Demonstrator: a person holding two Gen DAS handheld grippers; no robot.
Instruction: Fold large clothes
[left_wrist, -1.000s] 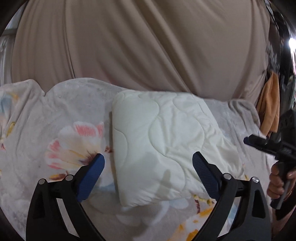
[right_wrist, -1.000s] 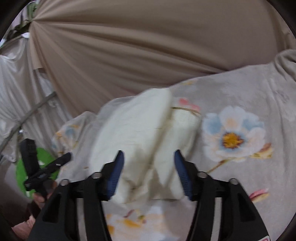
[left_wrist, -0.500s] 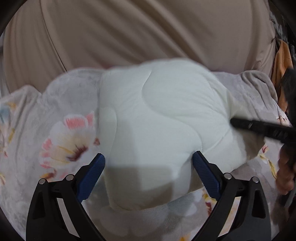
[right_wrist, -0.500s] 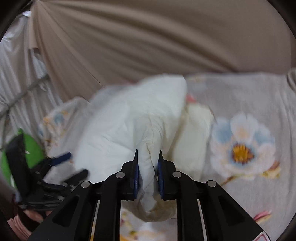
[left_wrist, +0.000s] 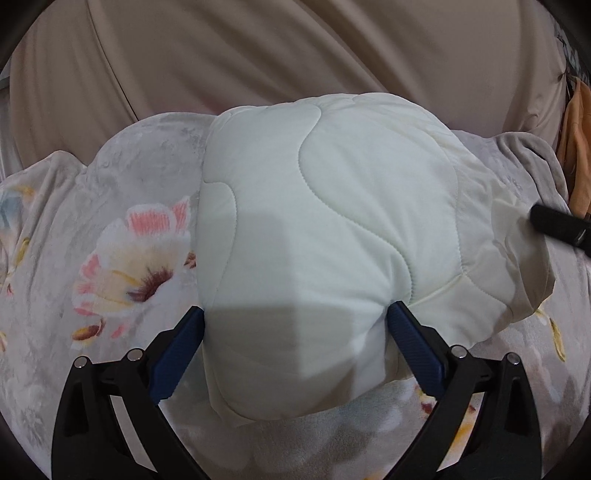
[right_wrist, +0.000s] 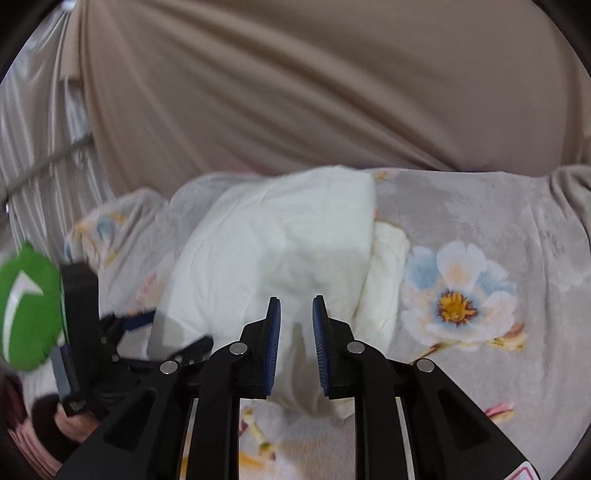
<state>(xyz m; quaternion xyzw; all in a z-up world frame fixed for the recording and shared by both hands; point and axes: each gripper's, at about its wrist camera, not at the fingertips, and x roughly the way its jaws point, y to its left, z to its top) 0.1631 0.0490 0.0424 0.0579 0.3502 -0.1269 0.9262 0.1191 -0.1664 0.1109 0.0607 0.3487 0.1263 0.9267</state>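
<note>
A white quilted garment (left_wrist: 332, 206), folded into a thick bundle, lies on a floral blanket (left_wrist: 110, 221). My left gripper (left_wrist: 295, 332) is open wide and straddles the bundle's near end, a blue pad at each side. In the right wrist view, my right gripper (right_wrist: 295, 332) is shut on a pinched fold of the same white garment (right_wrist: 277, 240), whose upper layer is pulled up off a cream layer (right_wrist: 384, 280) beneath. One black finger of the right gripper (left_wrist: 557, 225) shows at the bundle's right edge. The left gripper (right_wrist: 122, 332) appears at the left, held by a hand (right_wrist: 74, 424).
A beige curtain (left_wrist: 295, 55) hangs close behind the blanket. Orange cloth (left_wrist: 576, 147) hangs at the far right. In the right wrist view a green disc (right_wrist: 26, 310) sits on the left tool, and pale striped drapes (right_wrist: 37, 147) hang behind it.
The left gripper came down and closer, so the bundle now sits between its open fingers. The right gripper closed on a fold of the white garment and drew it sideways.
</note>
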